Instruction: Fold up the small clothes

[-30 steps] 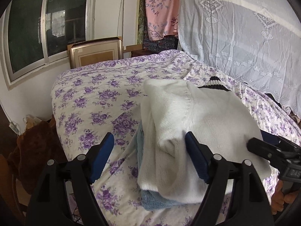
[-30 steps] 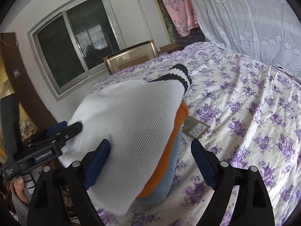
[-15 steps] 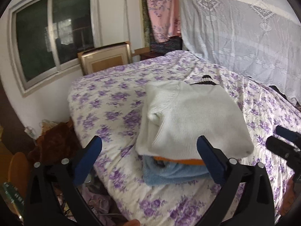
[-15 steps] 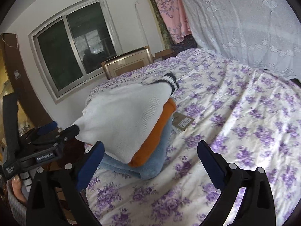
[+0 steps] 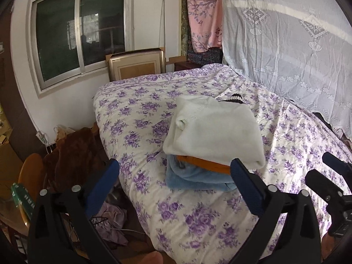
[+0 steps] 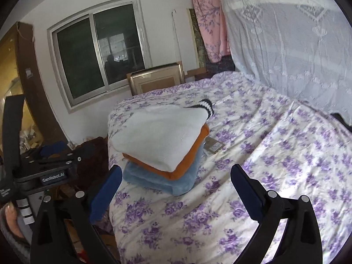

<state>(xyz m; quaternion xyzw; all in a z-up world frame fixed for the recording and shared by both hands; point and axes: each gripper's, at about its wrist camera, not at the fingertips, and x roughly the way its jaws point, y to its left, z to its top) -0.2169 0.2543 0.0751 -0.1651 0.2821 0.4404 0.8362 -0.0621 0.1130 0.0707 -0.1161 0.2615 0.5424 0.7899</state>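
A folded white knit sweater (image 5: 216,132) tops a stack on an orange garment (image 6: 189,162) and a folded light-blue plush garment (image 6: 162,181), near the corner of the purple-flowered bed quilt (image 5: 136,118). The left gripper (image 5: 175,183) and right gripper (image 6: 176,187) hang short of the stack, jaws spread wide and empty. The pile looks finished; judging by the overhanging white edge, a gentle squaring nudge from both sides would tidy it without toppling the layers.
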